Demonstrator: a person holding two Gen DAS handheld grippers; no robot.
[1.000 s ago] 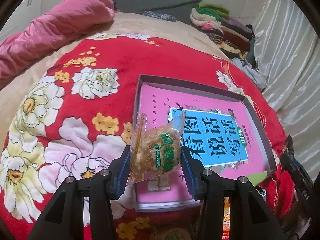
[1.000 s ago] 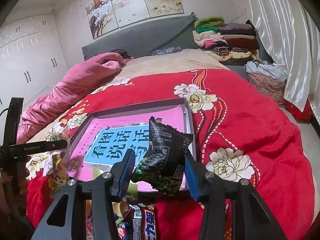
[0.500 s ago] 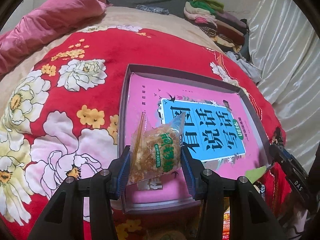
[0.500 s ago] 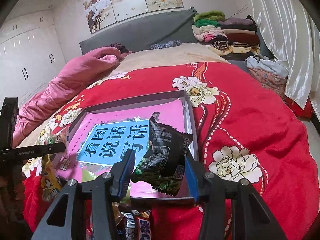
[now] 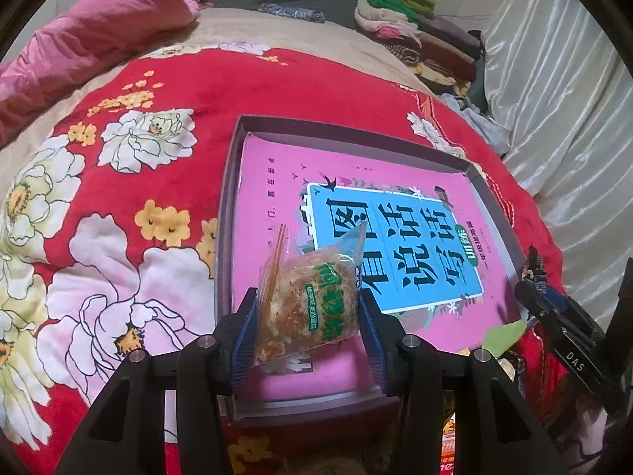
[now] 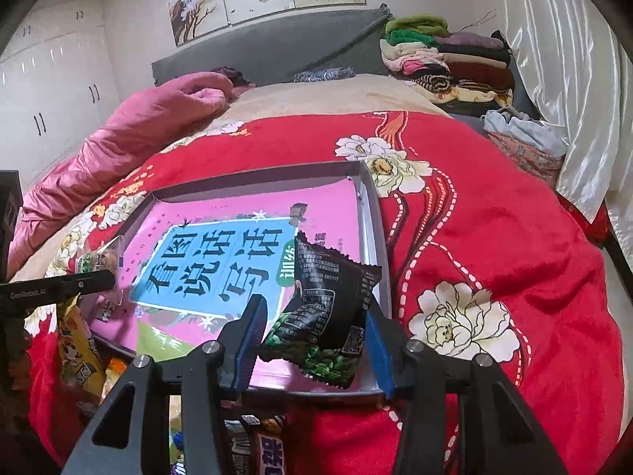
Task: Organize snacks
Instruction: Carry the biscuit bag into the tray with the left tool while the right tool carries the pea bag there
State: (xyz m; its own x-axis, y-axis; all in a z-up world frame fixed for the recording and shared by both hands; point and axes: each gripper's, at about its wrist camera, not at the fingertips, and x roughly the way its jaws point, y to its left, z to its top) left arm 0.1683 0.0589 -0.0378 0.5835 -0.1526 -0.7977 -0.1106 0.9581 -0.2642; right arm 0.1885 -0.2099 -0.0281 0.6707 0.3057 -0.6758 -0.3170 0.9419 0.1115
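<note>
A shallow grey box (image 5: 227, 213) (image 6: 374, 237) lies on the red flowered blanket, its floor covered by a pink and blue printed sheet. My left gripper (image 5: 306, 316) is shut on a clear packet of golden-brown snack with green lettering (image 5: 312, 297), held above the box's near left corner. My right gripper (image 6: 314, 330) is shut on a black snack packet with green peas printed on it (image 6: 328, 316), held over the box's near right corner. The left gripper's tip and its packet (image 6: 95, 259) show at the left edge of the right wrist view.
Loose snack packets (image 6: 79, 352) (image 6: 261, 443) lie on the blanket below the box's near edge. A pink quilt (image 6: 130, 134) is bunched at the far left, folded clothes (image 6: 443, 59) stack at the far right, and white curtains (image 6: 565, 79) hang on the right.
Both grippers have come closer over the box's near edge, each keeping its packet. The box now sits lower and larger in both views.
</note>
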